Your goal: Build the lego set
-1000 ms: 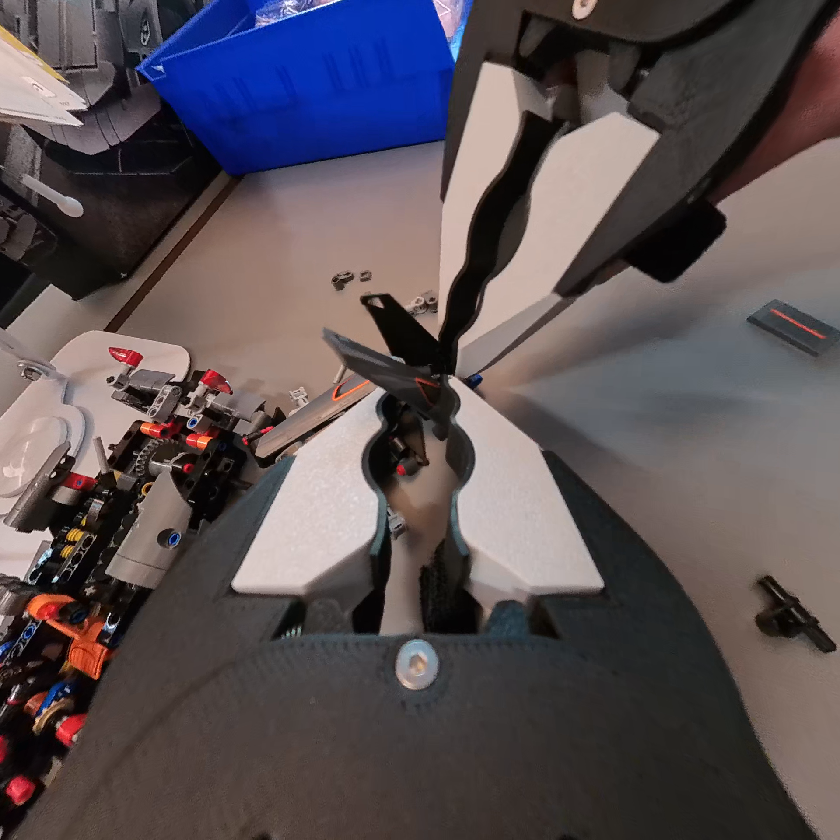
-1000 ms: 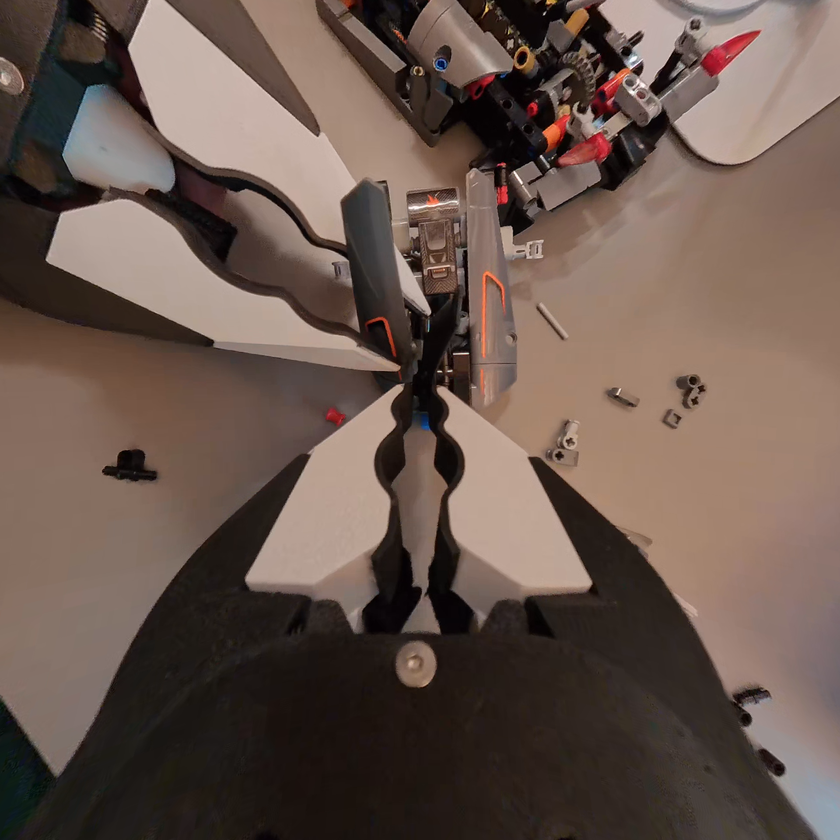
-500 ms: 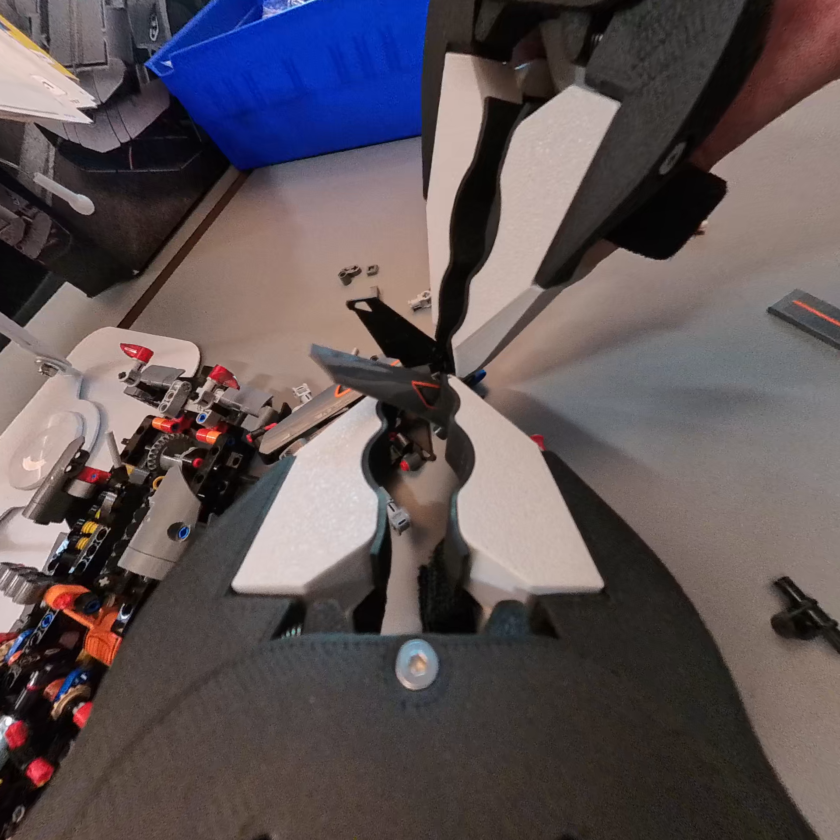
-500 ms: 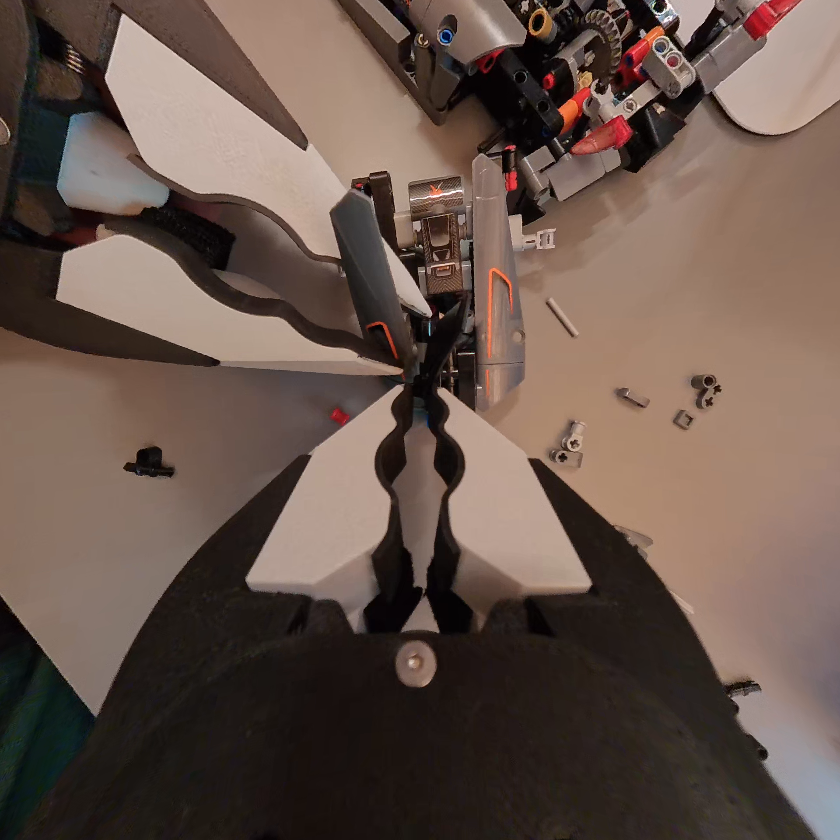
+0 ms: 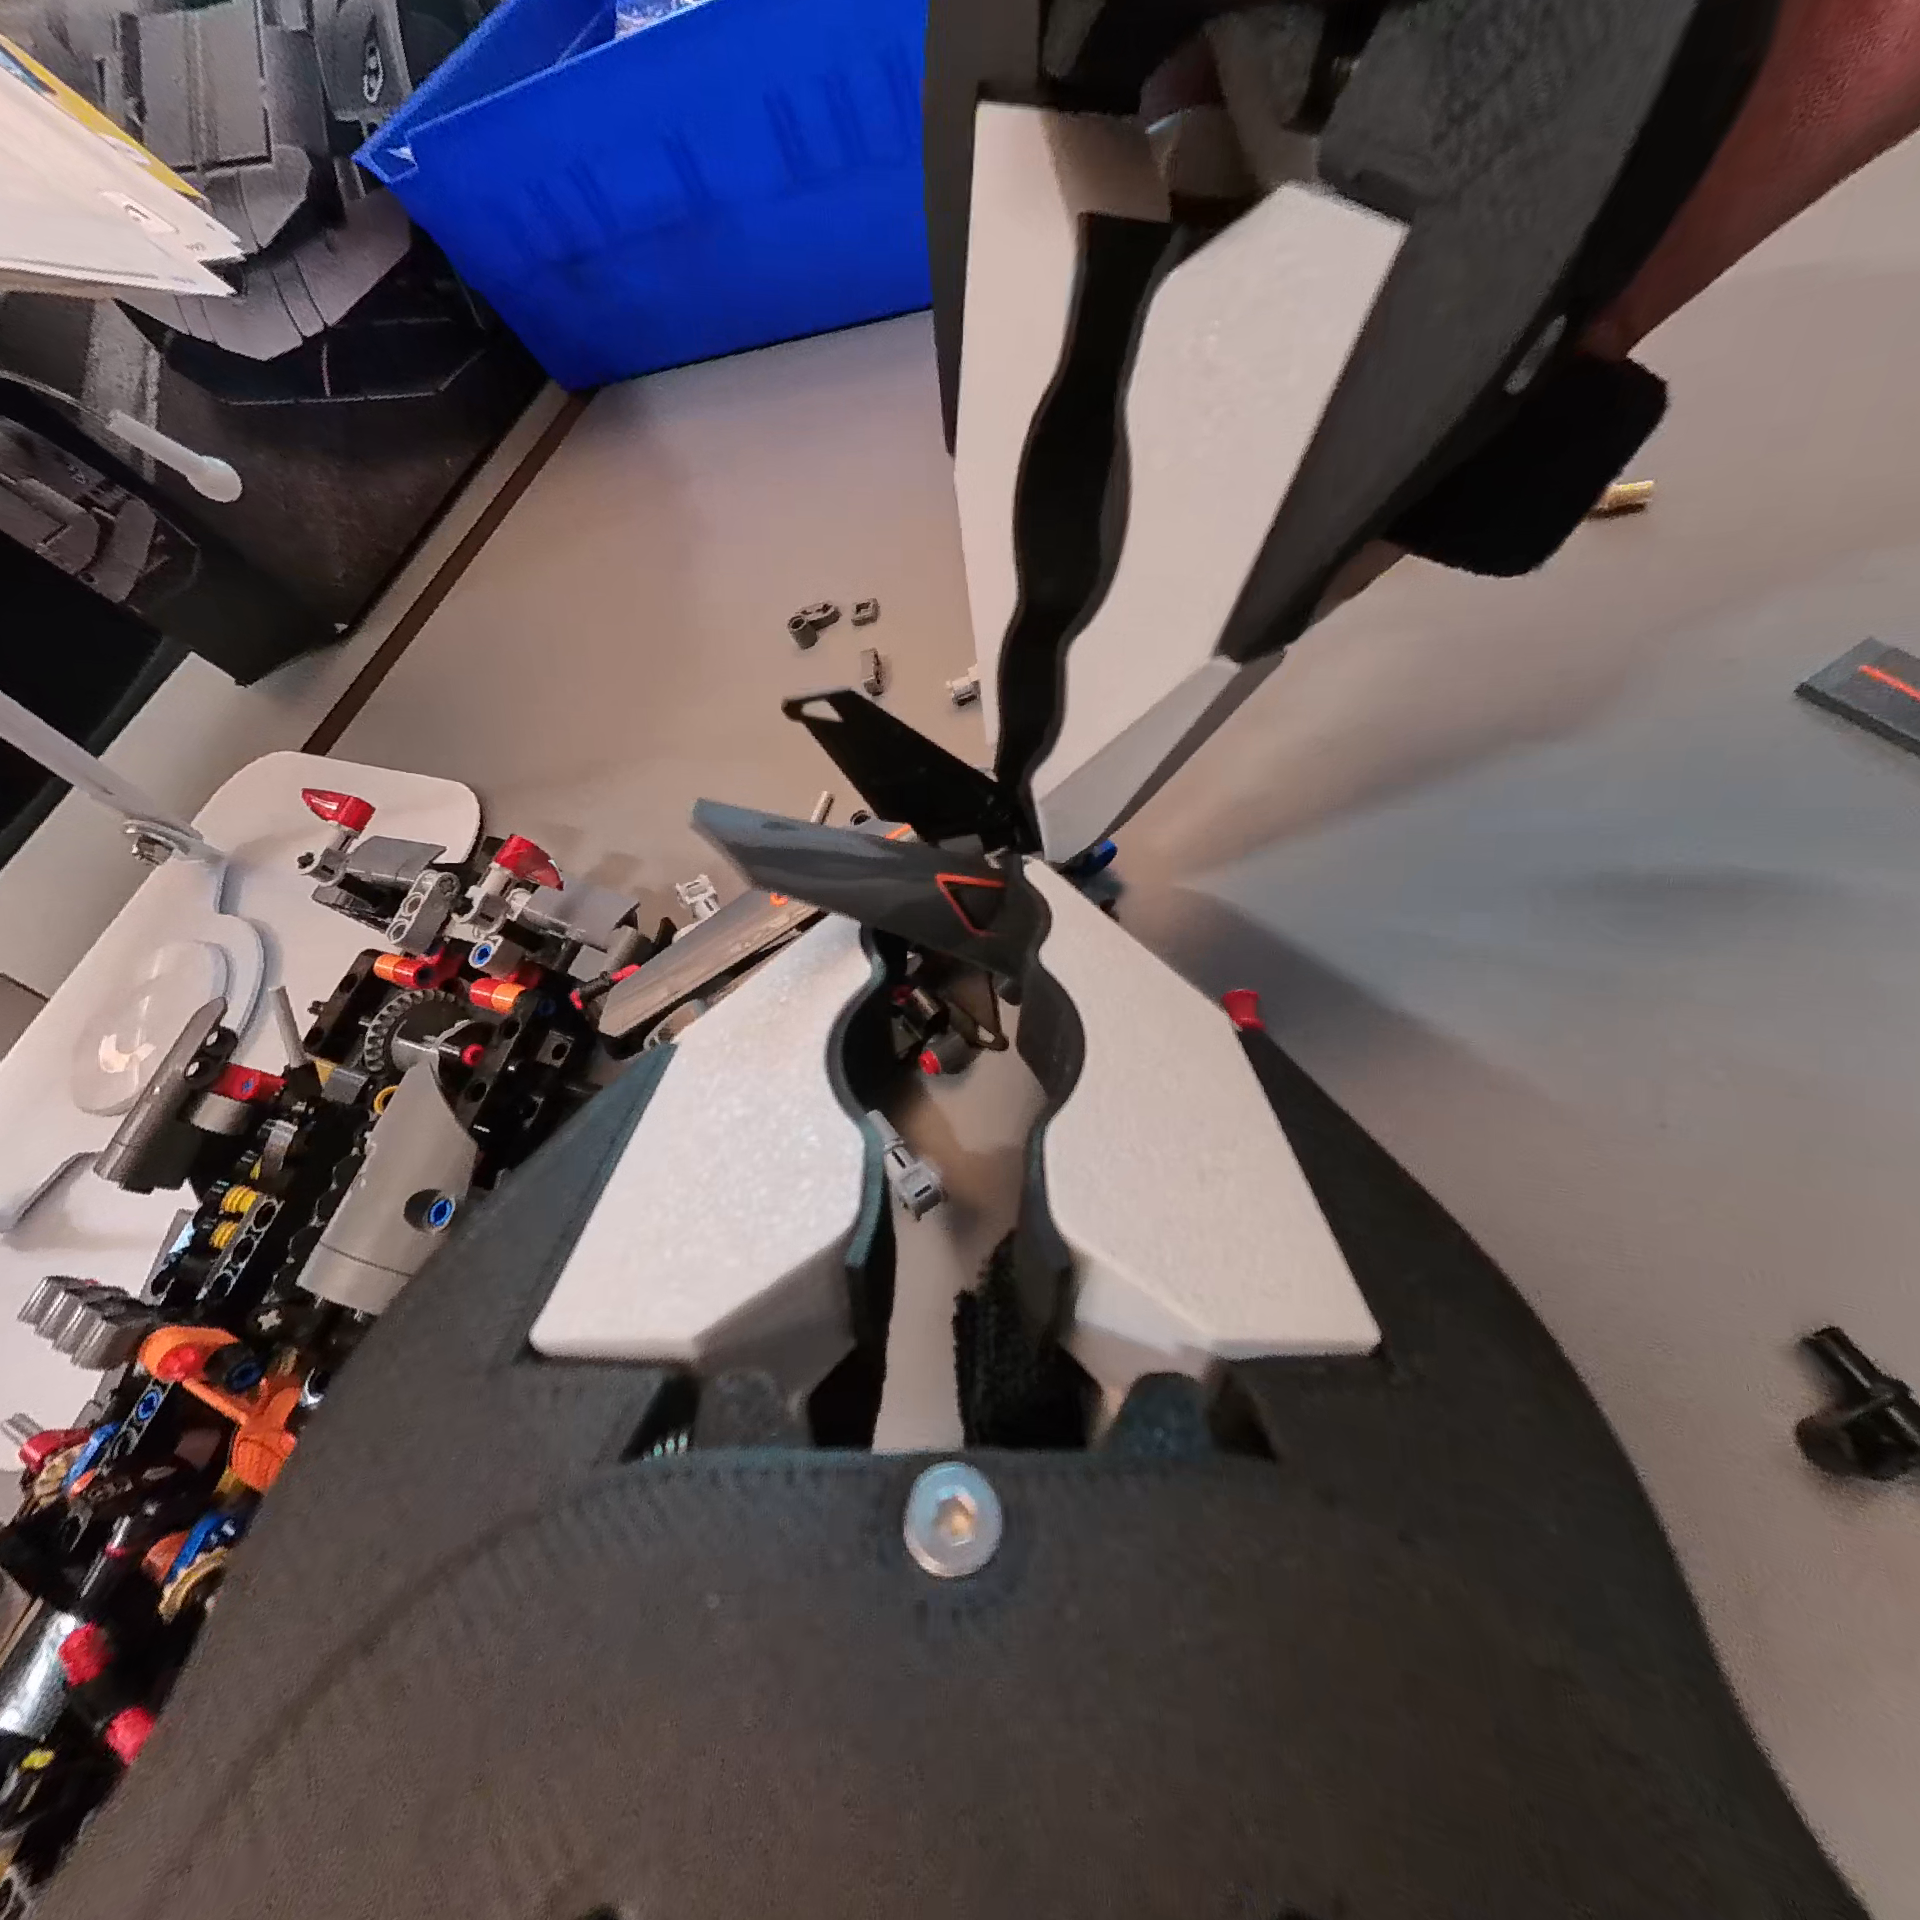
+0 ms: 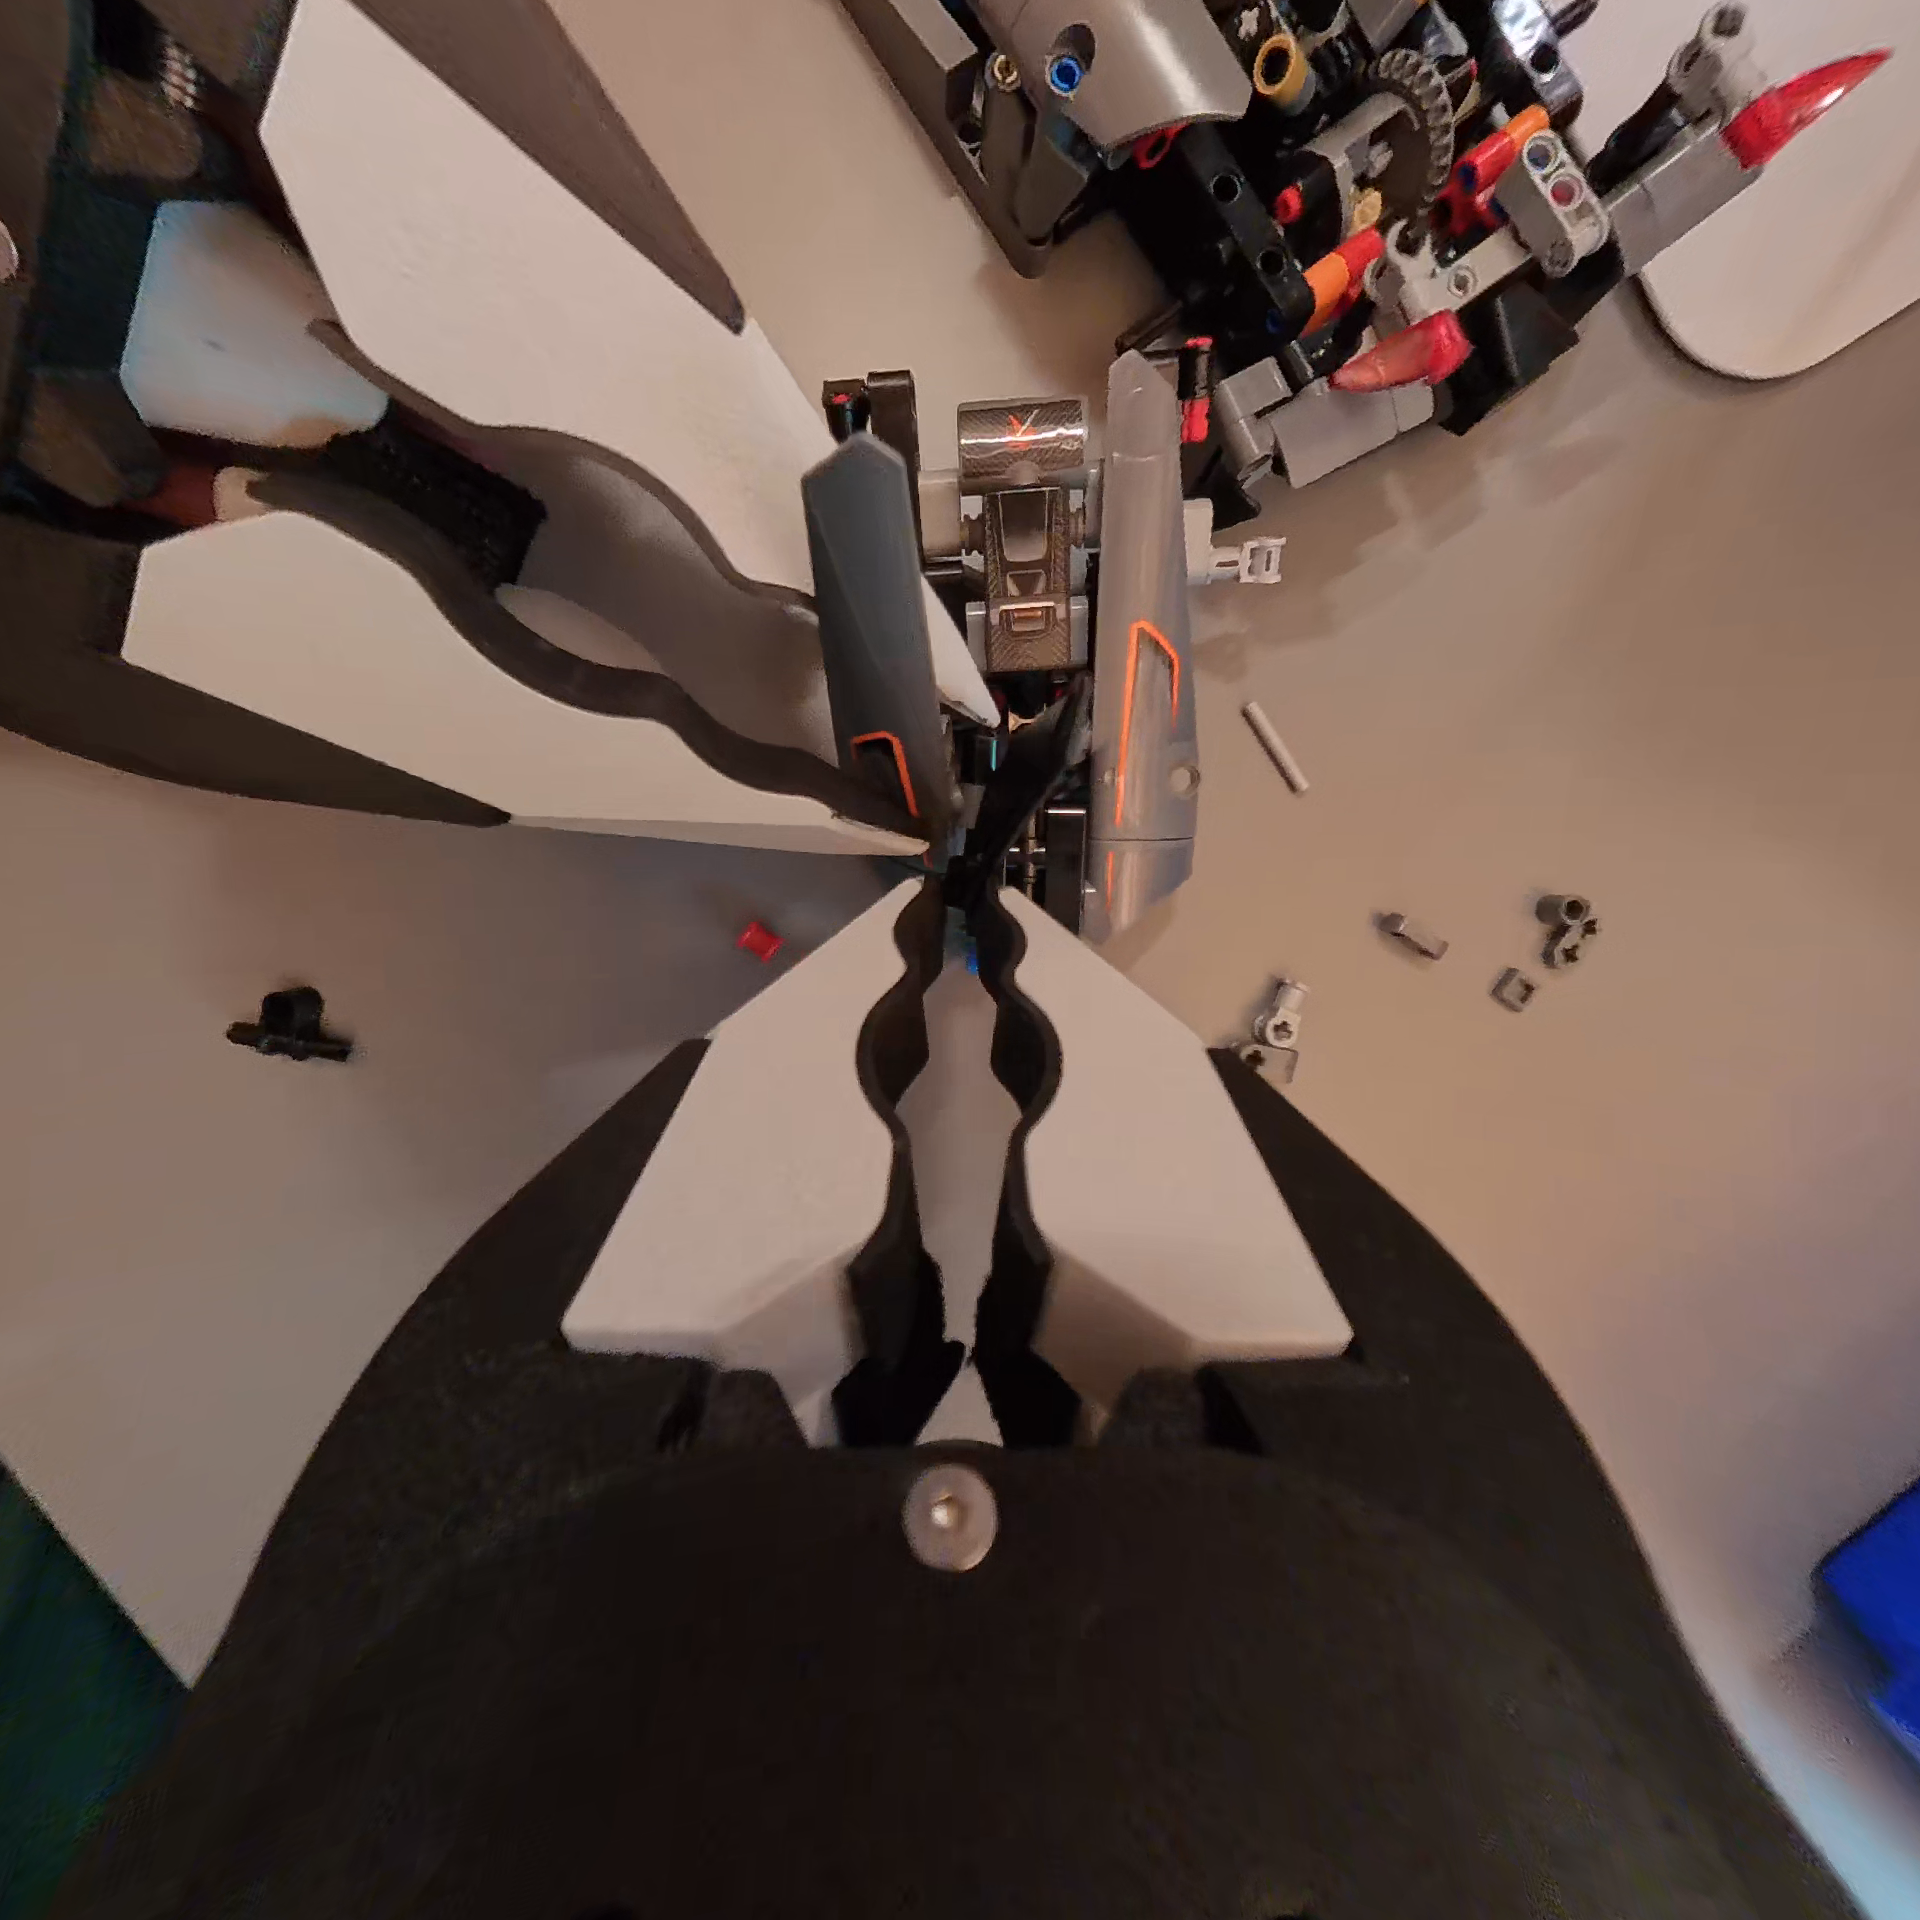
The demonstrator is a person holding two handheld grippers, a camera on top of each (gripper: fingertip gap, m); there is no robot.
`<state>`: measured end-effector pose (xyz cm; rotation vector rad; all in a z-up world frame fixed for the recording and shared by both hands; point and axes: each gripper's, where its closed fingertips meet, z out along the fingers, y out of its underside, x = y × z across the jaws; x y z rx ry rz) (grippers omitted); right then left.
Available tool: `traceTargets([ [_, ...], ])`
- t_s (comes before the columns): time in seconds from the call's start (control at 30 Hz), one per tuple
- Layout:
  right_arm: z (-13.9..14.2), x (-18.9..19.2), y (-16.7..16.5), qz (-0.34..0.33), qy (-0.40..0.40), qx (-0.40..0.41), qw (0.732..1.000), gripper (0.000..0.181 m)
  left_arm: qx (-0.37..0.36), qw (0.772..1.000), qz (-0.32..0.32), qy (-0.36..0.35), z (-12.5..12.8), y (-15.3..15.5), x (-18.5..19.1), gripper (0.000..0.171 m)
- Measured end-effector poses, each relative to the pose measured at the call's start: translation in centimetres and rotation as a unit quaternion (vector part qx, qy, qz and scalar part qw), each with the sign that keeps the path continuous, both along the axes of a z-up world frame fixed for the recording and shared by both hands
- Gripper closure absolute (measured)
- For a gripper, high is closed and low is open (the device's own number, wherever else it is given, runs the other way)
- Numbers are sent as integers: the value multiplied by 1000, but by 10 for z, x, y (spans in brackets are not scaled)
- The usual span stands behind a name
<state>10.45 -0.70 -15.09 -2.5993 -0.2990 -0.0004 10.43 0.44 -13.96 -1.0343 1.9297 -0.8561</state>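
Grey table (image 5: 644, 540) bears loose pins (image 6: 1273, 746), possibly connectors (image 6: 1564, 925).

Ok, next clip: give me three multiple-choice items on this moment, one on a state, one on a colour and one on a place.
1. The right tongs are: A wide open; B shut on a thin black panel; C out of view.
2. The trim line on the grey panel is: A green; B orange; C yellow.
3. The small red piece lies: A on the table beside the tongs' tips; B atop the grey panel; C between the tongs' fingers.

Answers: B, the tips pinch the black panel's edge; B, an orange outline shows near the panel's lower end; A, it sits on bare table, apart from both tongs.
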Motion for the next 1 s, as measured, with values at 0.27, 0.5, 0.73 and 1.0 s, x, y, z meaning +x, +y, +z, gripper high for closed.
traceTargets([
  [0.27,1,3,1,-14,-56,34,998,178,-6,1000,5,0,0,1,1,155],
  [0.5,2,-1,4,-21,-76,47,996,178,-12,1000,5,1,1,0,2,155],
  [0.73,2,-1,-1,-26,-37,41,998,177,-14,1000,2,-1,1,-2,3,156],
  [1.0,-3,-1,-8,-28,-8,39,999,177,-17,1000,2,-2,2,-2,3,156],
])
